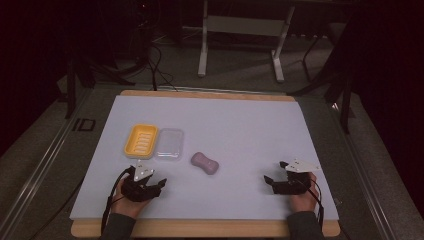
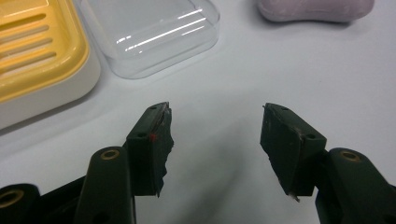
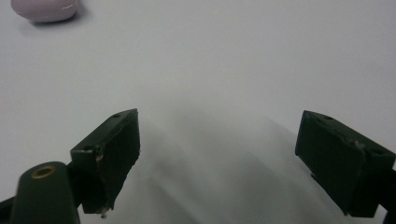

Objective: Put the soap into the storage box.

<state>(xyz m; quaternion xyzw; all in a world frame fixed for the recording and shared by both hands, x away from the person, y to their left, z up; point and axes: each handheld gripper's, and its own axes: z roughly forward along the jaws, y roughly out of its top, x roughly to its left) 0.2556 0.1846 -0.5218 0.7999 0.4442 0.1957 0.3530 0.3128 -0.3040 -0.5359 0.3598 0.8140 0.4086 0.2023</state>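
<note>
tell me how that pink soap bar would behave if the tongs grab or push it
The pink soap bar looks solid and smooth, so it is probably stiff yet slippery between flat pads. Its narrowed middle suggests a grip across the waist would hold best. It lies flat on the white table, so a push would likely slide or spin it rather than roll or tip it.

The soap bar [image 1: 205,163] is pale mauve, pinched at its waist (a dog-bone shape), and lies flat and slantwise just right of the clear lid [image 1: 169,144], which rests against the yellow soap dish [image 1: 140,140].
</note>
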